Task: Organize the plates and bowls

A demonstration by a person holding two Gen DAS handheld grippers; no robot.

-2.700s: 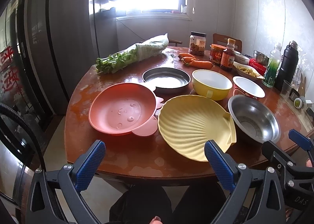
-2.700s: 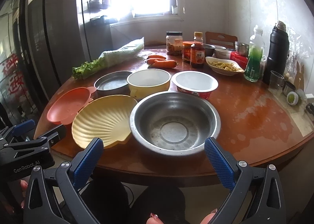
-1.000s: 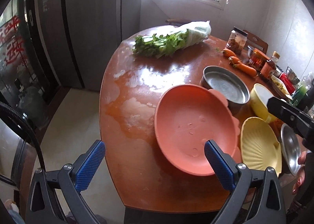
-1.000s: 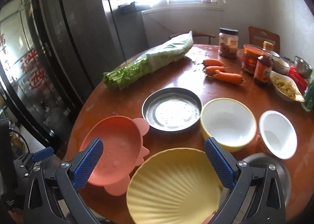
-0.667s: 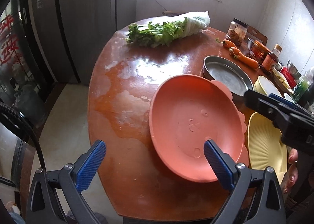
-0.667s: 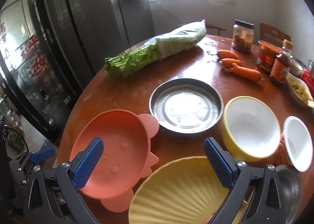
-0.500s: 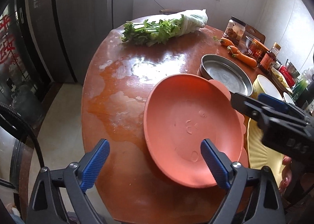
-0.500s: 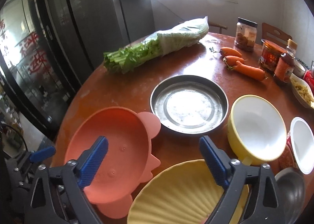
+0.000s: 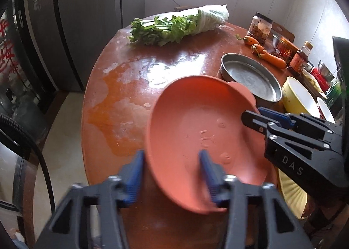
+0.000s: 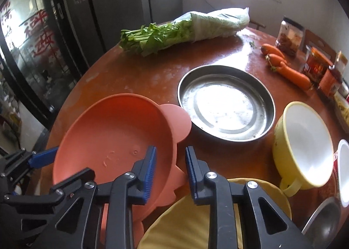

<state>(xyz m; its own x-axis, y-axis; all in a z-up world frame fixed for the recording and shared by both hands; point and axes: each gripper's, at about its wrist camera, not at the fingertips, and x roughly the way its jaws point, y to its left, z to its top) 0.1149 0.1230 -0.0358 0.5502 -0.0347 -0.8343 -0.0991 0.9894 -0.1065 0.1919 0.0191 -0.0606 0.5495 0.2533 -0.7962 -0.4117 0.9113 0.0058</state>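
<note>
An orange-pink plate with ear tabs [image 9: 196,127] [image 10: 113,135] sits tilted at the table's near left. My left gripper [image 9: 172,175] straddles its near rim, one finger outside and one inside, jaws partly closed. My right gripper [image 10: 170,172] straddles its right rim beside the ear tab, jaws narrowed; it also shows in the left wrist view [image 9: 257,118]. A yellow shell plate [image 10: 196,216], a steel pan [image 10: 226,103], a yellow bowl [image 10: 305,142], a white bowl [image 10: 344,170] and a steel bowl [image 10: 322,222] lie around.
A bagged bundle of greens [image 10: 178,33] lies at the back of the round brown table [image 9: 122,87]. Carrots [image 10: 288,70], jars and sauce bottles [image 10: 316,66] stand at the right. A dark fridge [image 9: 43,31] stands left of the table.
Both grippers have moved in on the orange-pink plate and narrowed their jaws over its rim. The plate now sits tilted, its near edge raised.
</note>
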